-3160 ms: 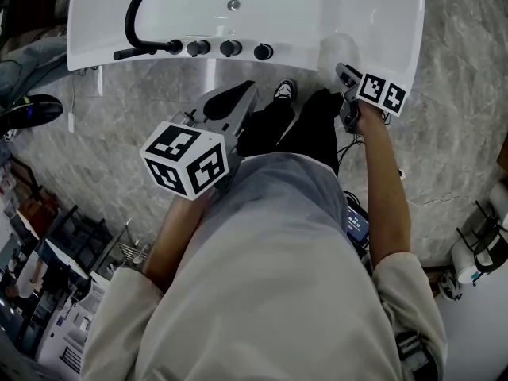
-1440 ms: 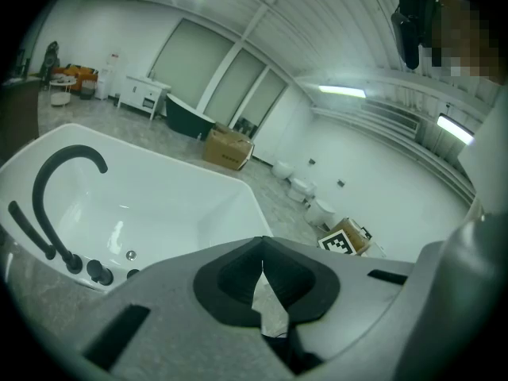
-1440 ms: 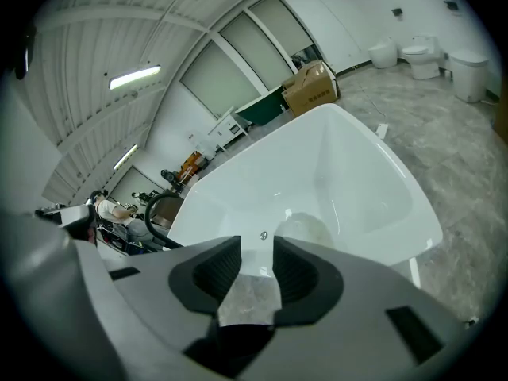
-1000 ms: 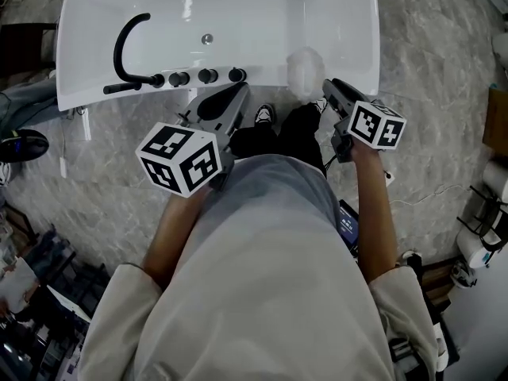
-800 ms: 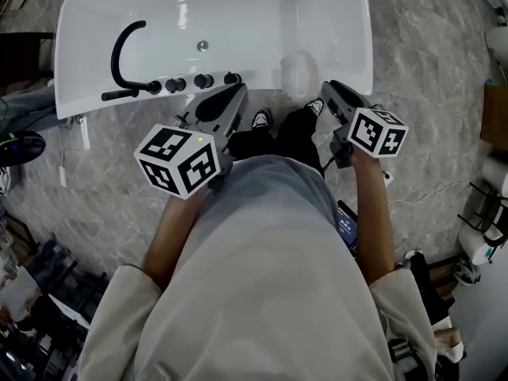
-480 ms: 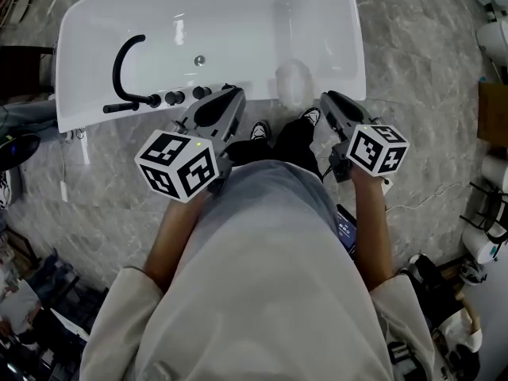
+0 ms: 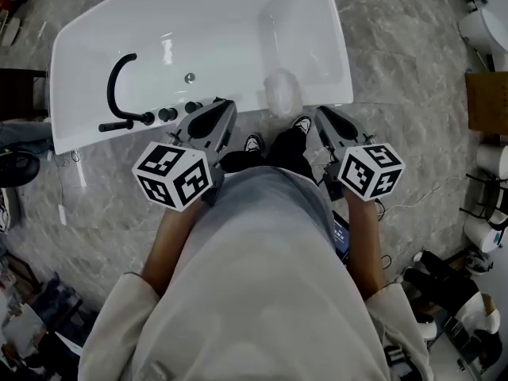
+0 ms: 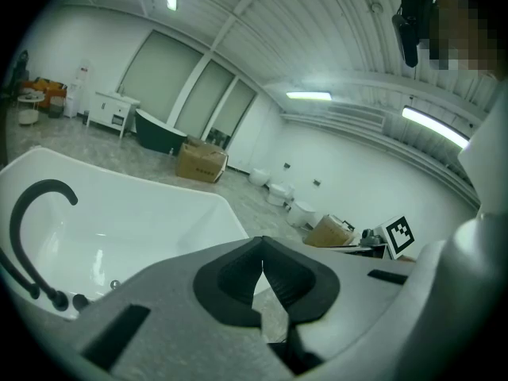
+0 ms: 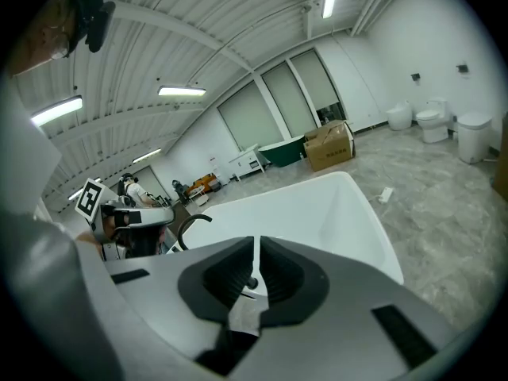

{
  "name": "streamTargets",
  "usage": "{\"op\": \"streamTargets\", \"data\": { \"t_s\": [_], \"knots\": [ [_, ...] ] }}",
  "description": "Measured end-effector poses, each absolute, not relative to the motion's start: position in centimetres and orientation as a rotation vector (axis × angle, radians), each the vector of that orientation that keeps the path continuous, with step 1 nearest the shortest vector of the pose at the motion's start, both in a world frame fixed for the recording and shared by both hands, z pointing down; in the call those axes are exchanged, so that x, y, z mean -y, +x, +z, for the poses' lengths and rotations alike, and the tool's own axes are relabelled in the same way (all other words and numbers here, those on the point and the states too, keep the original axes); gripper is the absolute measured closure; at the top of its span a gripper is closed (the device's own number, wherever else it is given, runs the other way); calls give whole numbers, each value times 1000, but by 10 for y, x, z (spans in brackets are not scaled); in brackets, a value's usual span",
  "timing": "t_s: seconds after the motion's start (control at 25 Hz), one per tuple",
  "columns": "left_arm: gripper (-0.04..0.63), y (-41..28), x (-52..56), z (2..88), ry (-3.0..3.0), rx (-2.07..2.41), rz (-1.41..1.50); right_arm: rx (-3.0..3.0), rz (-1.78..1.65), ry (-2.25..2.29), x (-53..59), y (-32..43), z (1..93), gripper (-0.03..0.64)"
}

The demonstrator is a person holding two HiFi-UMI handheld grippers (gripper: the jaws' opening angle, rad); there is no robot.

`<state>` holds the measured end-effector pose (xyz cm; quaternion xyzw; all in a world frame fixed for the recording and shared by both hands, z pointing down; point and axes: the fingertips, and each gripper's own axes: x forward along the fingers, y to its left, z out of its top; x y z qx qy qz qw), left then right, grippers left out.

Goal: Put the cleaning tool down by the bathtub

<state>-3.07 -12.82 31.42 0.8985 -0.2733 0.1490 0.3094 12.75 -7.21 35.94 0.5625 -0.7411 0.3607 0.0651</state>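
Observation:
The cleaning tool (image 7: 282, 94), a pale fluffy pad, lies on the near rim of the white bathtub (image 7: 337, 70), with no gripper touching it. My right gripper (image 7: 320, 111) hovers just to its right and nearer me. Its jaws are closing, a thin slit is left, and nothing is between them (image 9: 255, 248). Over the rim near the black taps, my left gripper (image 7: 225, 104) has its pads together and holds nothing (image 8: 263, 264). The tub fills the background in the left gripper view (image 8: 159, 213) and the right gripper view (image 9: 333, 205).
A black curved faucet (image 7: 119, 86) and knobs stand on the tub's left rim. The person's shoes (image 7: 300, 124) stand on the marble floor by the tub. A cardboard box (image 7: 486, 101), toilets (image 7: 486, 28) and a cable (image 7: 421, 197) are at the right.
My right gripper has drawn back from the tool, which stays on the tub rim, and its jaws have narrowed. The view has swung, so the tub sits further left.

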Motion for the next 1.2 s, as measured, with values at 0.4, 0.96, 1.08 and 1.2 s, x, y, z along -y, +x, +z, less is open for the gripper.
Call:
{"op": "streamTargets", "data": {
  "t_s": [0.4,0.96,1.08,1.2],
  "knots": [
    [591,-32,131,300,2428,709,371,2242,987,1753,63,131,331,606],
    [591,-39,124,304,2439,686,378,2223,937,1753,62,116,320,606],
    [591,-36,124,304,2439,681,375,2216,929,1750,61,117,318,606],
    [591,-34,124,306,2440,682,373,2211,924,1747,59,120,318,606]
  ]
}}
